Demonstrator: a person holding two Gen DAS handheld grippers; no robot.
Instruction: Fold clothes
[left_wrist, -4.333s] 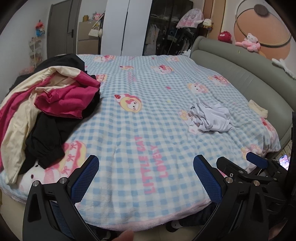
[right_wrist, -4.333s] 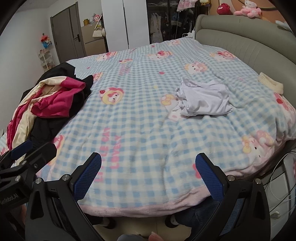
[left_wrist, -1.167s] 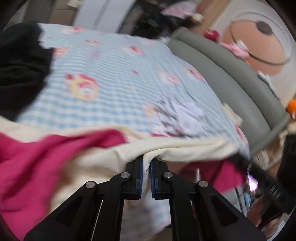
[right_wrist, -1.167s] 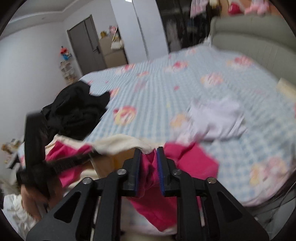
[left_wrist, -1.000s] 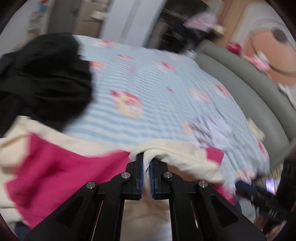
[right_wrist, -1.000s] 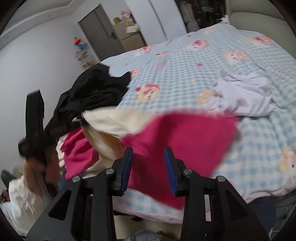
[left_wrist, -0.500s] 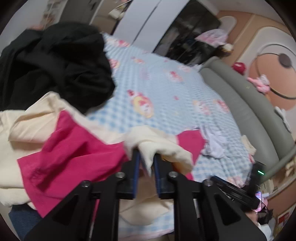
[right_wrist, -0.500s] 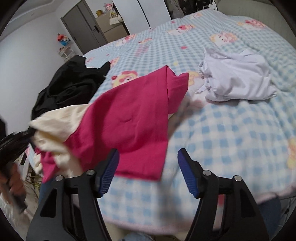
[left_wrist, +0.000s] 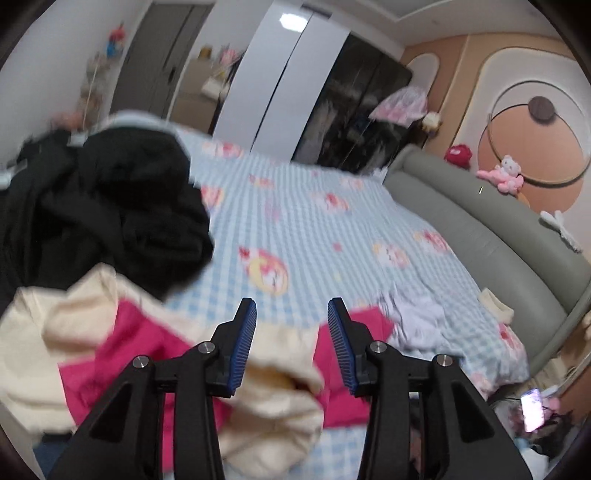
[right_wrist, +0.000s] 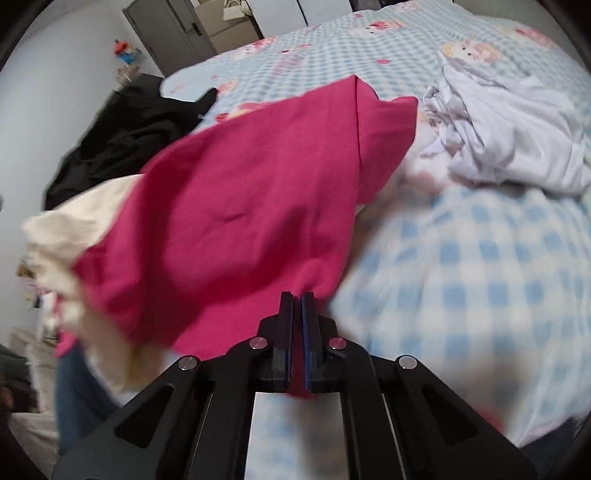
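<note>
- While the black clothes heap (left_wrist: 110, 218) sits bunched at far left of the checked blanket (left_wrist: 317, 229), the pink-and-cream garment (right_wrist: 240, 206) lies rumpled at the bed's near edge, cream part spilling off the left side, not flat, no fold visible.
- Left gripper (left_wrist: 291, 347) hovers over the cream fabric, jaws spread moderately, nothing between the pads.
- Right gripper (right_wrist: 297, 325) is clamped tight on the pink hem at the near edge; cloth bunches into the jaws.
- White garment (right_wrist: 513, 125) lies crumpled just right of the pink one, touching or nearly so; cannot tell which.
- Grey headboard (left_wrist: 491, 236) at far right.
- Risk: only one corner is held, so a pull likely drags the garment askew or off the edge rather than spreading it.
- Risk: cream layers are thick and doubled; the left jaws may catch two layers or the blanket.
- Risk: a sweep to the right could snag the white garment.
- Both views are motion-blurred, so the hem grip depth is uncertain; it may slip.
</note>
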